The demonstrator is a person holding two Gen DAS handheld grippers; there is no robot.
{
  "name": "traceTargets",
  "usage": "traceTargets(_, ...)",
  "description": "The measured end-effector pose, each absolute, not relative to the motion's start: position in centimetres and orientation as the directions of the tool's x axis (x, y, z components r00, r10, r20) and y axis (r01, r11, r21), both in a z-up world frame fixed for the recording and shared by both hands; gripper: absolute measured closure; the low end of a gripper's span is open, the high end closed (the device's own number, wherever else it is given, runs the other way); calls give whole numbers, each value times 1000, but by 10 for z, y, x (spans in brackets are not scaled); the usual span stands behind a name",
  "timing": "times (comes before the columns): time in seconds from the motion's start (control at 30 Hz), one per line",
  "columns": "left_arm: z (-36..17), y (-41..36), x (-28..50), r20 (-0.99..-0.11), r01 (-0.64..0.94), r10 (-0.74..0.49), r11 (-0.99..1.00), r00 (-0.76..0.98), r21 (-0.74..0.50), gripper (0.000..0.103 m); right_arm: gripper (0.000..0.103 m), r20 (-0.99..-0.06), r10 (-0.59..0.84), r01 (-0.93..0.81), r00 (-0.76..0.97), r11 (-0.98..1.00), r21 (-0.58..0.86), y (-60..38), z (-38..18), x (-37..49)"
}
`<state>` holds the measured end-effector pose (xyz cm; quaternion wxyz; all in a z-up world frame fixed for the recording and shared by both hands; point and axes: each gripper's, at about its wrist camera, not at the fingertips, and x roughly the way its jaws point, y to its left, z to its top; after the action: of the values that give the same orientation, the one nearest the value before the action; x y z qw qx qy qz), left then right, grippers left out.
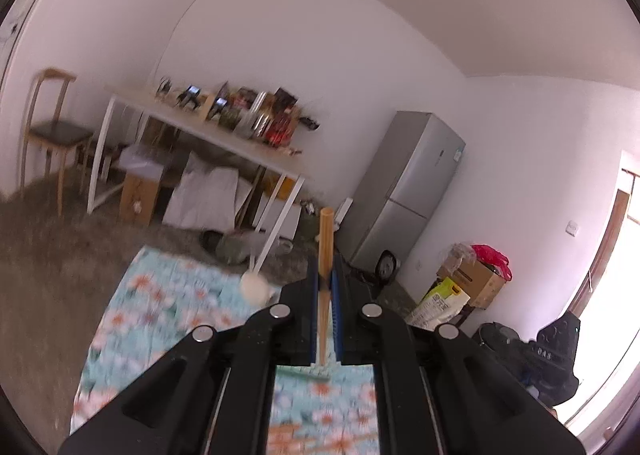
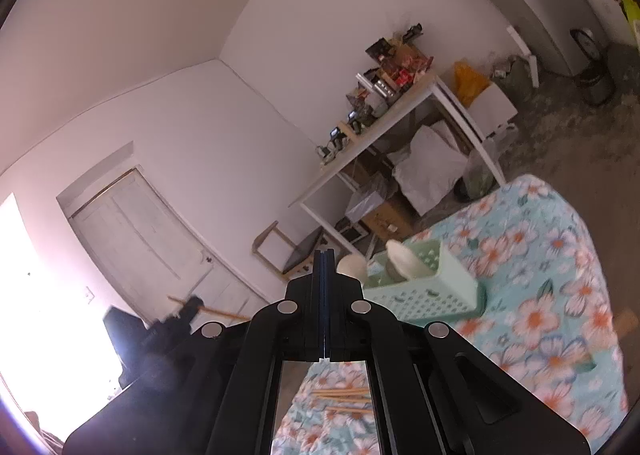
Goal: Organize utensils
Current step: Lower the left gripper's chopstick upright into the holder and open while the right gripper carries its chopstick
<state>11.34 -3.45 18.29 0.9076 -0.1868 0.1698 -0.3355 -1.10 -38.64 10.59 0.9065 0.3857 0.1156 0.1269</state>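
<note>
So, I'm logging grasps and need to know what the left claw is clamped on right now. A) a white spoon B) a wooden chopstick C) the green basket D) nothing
B: in the left wrist view the left claw is shut on a wooden chopstick that sticks out past its tips.

A table covered in a light blue cloth with orange and white flowers (image 2: pixel 536 295) carries everything. On it stands a pale green perforated basket (image 2: pixel 428 291), with white rounded utensil ends (image 2: pixel 402 261) rising from it. Nearer the camera, several wooden chopsticks (image 2: pixel 344 399) lie loose on the cloth, roughly side by side. In the left wrist view the same flowered cloth (image 1: pixel 152 315) appears blurred.
</note>
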Motion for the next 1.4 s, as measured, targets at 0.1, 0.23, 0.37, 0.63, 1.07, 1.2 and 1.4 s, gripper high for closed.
traceTargets(0.1, 184, -50, 124, -192, 553, -685, 696, 703, -458, 98, 103, -138, 297, -98, 945, 656, 748, -401, 96, -13)
traceTargets(0.23, 162, -61, 136, -254, 541, -700, 690, 668, -480, 98, 87, -214, 268, 6, 939, 610, 792, -429, 62, -30)
traceTargets(0.37, 142, -55, 137, -284, 522, -698, 694, 658, -496, 98, 69, -346, 238, 170, 908, 546, 821, -446, 12, -57)
traceTargets(0.63, 108, -36, 141, -320, 475, -701, 685, 637, -553, 98, 52, -560, 130, 482, 819, 373, 793, -462, -71, -79)
traceTargets(1.07, 95, -7, 147, -312, 455, -711, 663, 630, -595, 98, 75, -599, 58, 575, 798, 219, 788, -500, -119, -41)
traceTargets(1.2, 92, -5, 148, -313, 453, -717, 657, 623, -603, 98, 93, -586, 64, 563, 808, 213, 799, -496, -121, -38)
traceTargets(1.4, 110, -4, 149, -261, 503, -739, 632, 621, -589, 98, 97, -502, 19, 453, 864, 401, 796, -471, -50, -33)
